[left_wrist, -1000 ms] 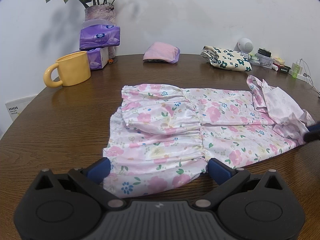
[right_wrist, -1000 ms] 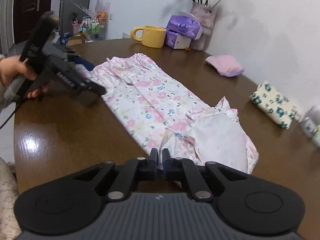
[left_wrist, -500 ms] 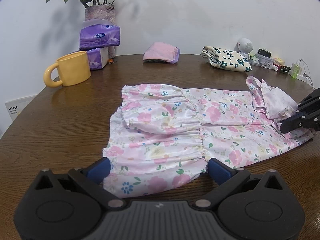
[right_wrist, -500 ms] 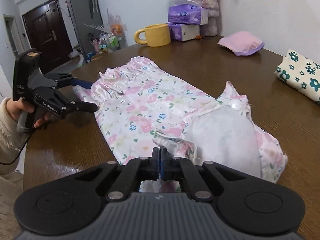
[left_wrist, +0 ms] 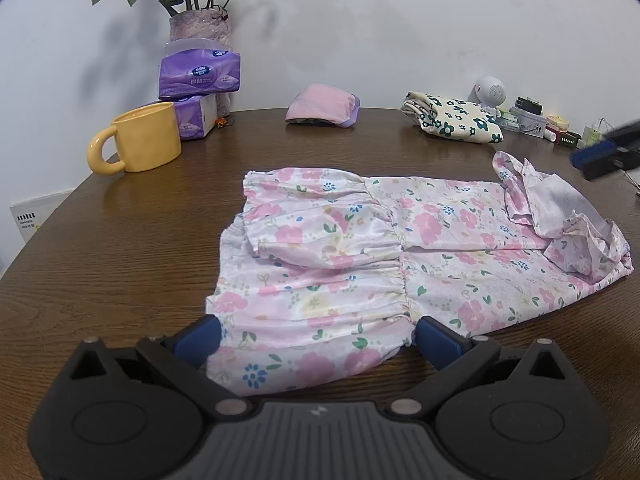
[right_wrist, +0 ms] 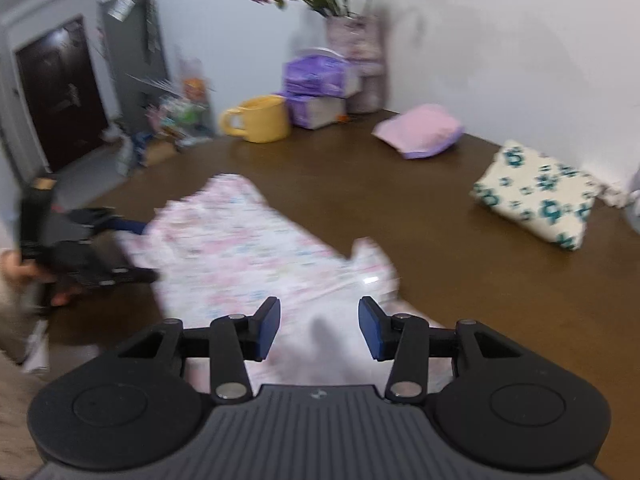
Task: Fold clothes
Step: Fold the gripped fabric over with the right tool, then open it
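Observation:
A pink floral dress [left_wrist: 360,256] lies spread on the round wooden table [left_wrist: 120,248], its top end bunched and turned inside out at the right [left_wrist: 568,224]. My left gripper [left_wrist: 316,340] is open, its blue pads either side of the dress's near hem, holding nothing. My right gripper [right_wrist: 319,328] is open and empty, lifted above the bunched end of the dress [right_wrist: 248,248]; this view is motion-blurred. The right gripper shows blurred at the right edge of the left wrist view [left_wrist: 604,154]. The left gripper shows in a hand at the left of the right wrist view [right_wrist: 80,252].
A yellow mug [left_wrist: 138,142], purple tissue packs [left_wrist: 198,76] and a vase of flowers [left_wrist: 198,26] stand at the back left. A folded pink garment [left_wrist: 322,110] and a folded green-floral garment [left_wrist: 452,122] lie at the back. Small items [left_wrist: 528,118] crowd the far right.
My right gripper was shut on the dress's bunched end; it has opened, let the cloth drop, and risen away. The left gripper has not moved.

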